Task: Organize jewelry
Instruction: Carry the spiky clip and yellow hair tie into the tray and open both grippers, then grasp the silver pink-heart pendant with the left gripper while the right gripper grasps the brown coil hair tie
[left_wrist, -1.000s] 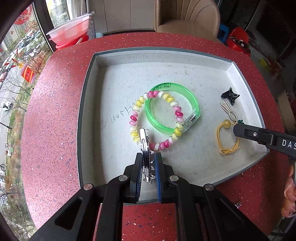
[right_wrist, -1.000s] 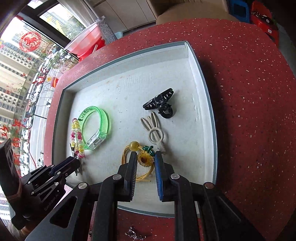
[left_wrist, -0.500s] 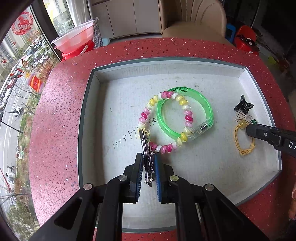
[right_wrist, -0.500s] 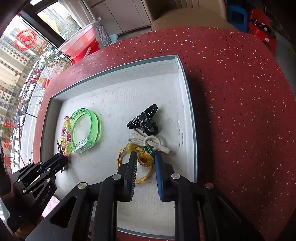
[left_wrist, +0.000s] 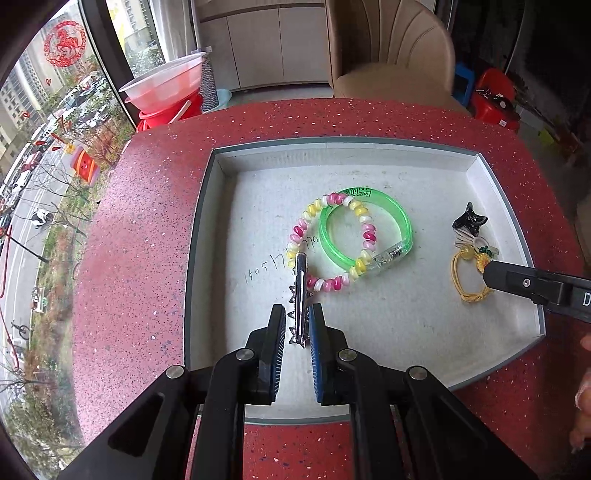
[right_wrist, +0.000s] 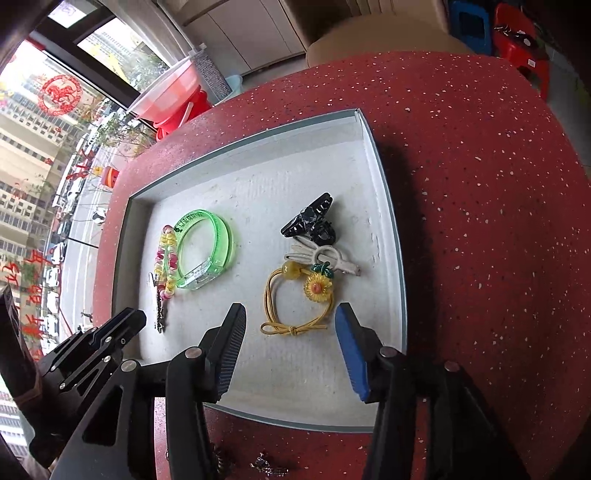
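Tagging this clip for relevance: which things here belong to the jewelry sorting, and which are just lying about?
Job: silver hair clip, beaded bracelet, green bangle, yellow hair tie, black claw clip, white clip, tray.
Lying about: basins, chair.

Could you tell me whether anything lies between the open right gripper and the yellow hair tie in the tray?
Nothing visible does. The right gripper is open, and the hair tie lies in the gap just ahead of its fingers. The white clip and black claw clip lie beyond it.
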